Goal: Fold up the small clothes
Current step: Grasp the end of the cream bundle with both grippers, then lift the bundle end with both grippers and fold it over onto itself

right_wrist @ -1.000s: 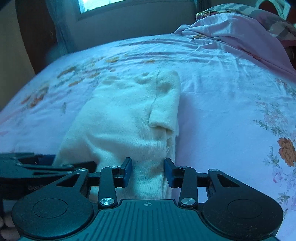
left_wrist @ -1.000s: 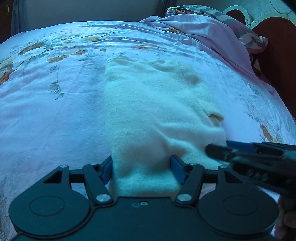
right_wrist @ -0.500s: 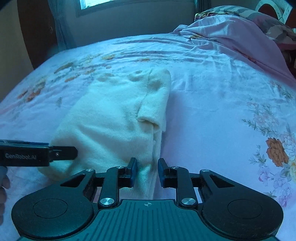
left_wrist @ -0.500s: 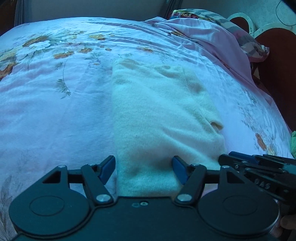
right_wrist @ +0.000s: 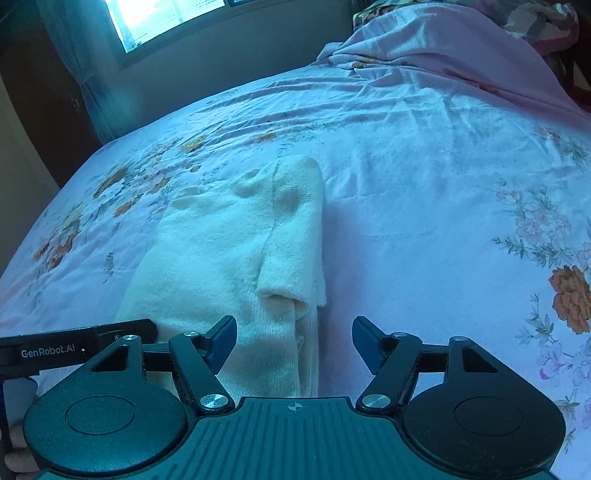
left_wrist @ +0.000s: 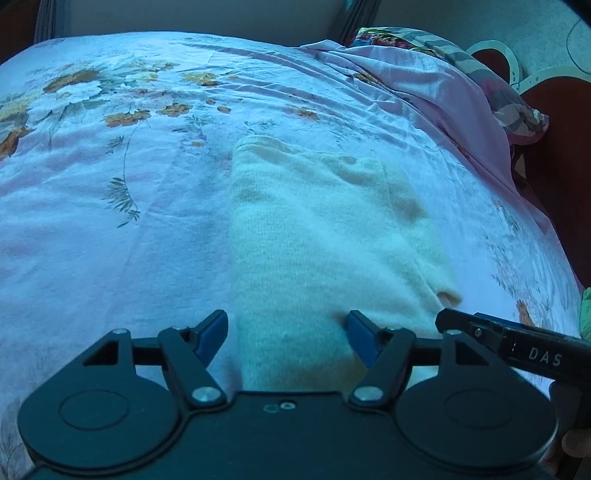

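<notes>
A cream knitted garment lies folded lengthwise in a long strip on the floral bed sheet, with a sleeve folded over its right side. It also shows in the right wrist view. My left gripper is open, its fingers straddling the garment's near end without clamping it. My right gripper is open over the garment's near right edge. Each gripper shows in the other's view: the right one and the left one.
A pink blanket and patterned pillows are heaped at the far right of the bed. A dark headboard stands beyond them. A window and curtain are on the far wall.
My right gripper was narrowing on the garment's near edge and has now opened wide. My left gripper has opened a little wider. Both have pulled back slightly; the garment lies flat.
</notes>
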A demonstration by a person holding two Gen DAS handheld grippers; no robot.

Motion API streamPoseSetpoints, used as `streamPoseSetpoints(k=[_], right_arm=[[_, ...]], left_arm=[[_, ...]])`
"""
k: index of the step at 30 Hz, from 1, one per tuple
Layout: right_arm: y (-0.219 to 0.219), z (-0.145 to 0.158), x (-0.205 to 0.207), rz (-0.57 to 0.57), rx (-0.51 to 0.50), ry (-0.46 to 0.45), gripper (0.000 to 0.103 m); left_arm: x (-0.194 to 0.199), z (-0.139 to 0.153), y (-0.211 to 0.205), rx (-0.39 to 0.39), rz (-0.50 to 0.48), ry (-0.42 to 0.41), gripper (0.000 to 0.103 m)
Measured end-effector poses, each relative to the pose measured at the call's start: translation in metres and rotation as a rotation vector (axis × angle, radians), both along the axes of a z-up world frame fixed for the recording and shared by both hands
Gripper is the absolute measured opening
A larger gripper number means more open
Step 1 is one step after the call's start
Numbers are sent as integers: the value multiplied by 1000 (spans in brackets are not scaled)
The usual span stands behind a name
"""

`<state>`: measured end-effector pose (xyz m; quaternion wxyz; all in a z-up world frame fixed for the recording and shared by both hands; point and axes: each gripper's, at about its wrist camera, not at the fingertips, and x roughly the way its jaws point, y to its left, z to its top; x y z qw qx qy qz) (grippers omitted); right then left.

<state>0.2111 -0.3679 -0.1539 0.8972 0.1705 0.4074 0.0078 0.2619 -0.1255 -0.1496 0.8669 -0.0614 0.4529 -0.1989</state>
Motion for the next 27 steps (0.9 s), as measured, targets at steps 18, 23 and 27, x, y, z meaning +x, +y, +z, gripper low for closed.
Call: streamPoseSetpoints(k=[18, 23, 27], right_arm=[[-16, -37, 56, 18, 268, 48, 31], [2, -5, 38, 67, 218, -53, 26], [28, 35, 12, 136, 202, -142, 26]], left_arm=[[30, -21, 0, -154, -7, 79, 36], [10, 10, 7, -144, -21, -15, 29], [-16, 46, 36, -160, -15, -89, 29]])
